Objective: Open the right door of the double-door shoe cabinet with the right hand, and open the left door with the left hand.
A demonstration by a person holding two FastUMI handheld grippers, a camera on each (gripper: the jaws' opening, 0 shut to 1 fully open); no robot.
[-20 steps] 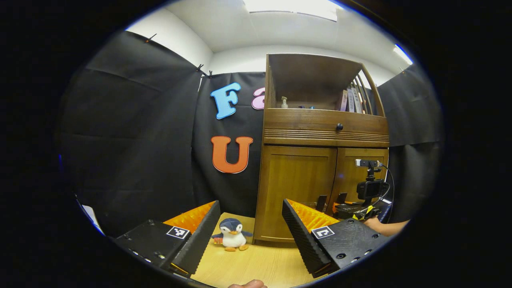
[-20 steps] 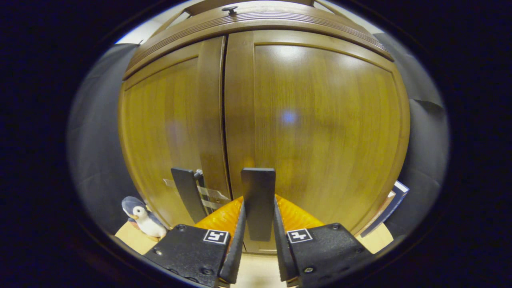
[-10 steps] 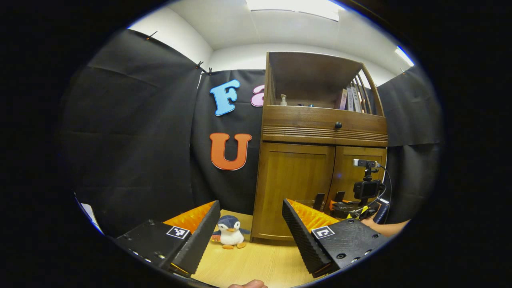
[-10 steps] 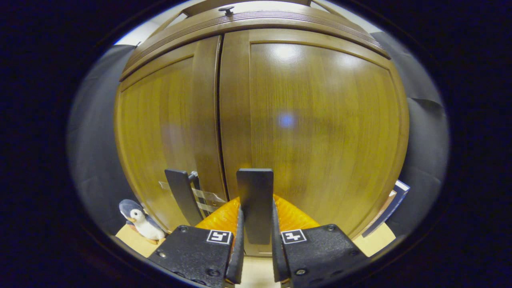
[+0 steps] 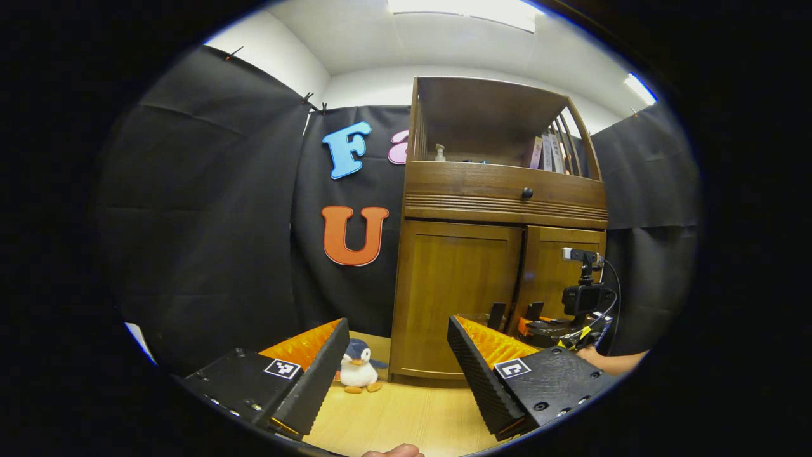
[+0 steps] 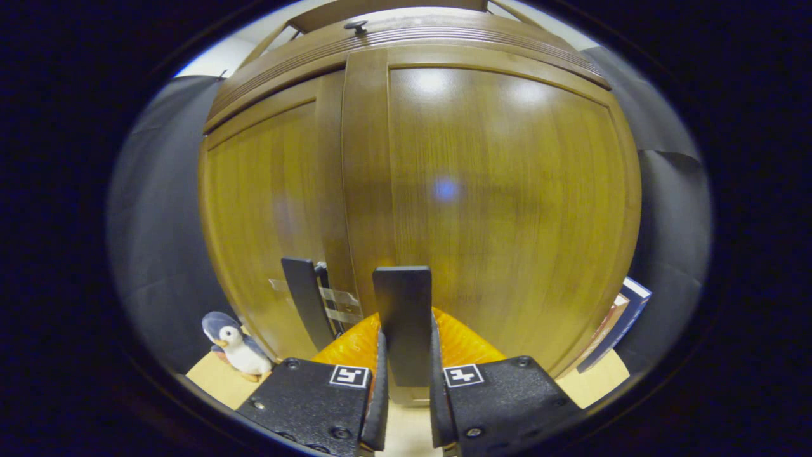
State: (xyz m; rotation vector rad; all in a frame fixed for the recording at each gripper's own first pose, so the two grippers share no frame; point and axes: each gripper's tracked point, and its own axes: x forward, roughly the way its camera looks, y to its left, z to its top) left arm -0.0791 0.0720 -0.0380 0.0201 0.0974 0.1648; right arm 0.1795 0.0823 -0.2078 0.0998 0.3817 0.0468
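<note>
The wooden shoe cabinet stands against the booth wall. Its left door is closed. The right door stands slightly ajar, its inner edge forward of the left door. My right gripper is shut on the right door's flat black handle. The left door's matching handle stands free just to the left of it. My left gripper is open and empty, well back from the cabinet. It also sees the right gripper at the doors, held by a hand.
A plush penguin sits on the wooden floor at the cabinet's left corner. Books lean by its right side. A knobbed drawer and an open shelf with a bottle and books lie above the doors.
The right door's inner edge has come slightly forward with my right gripper on its handle. The cabinet has slid a little left in the left gripper view.
</note>
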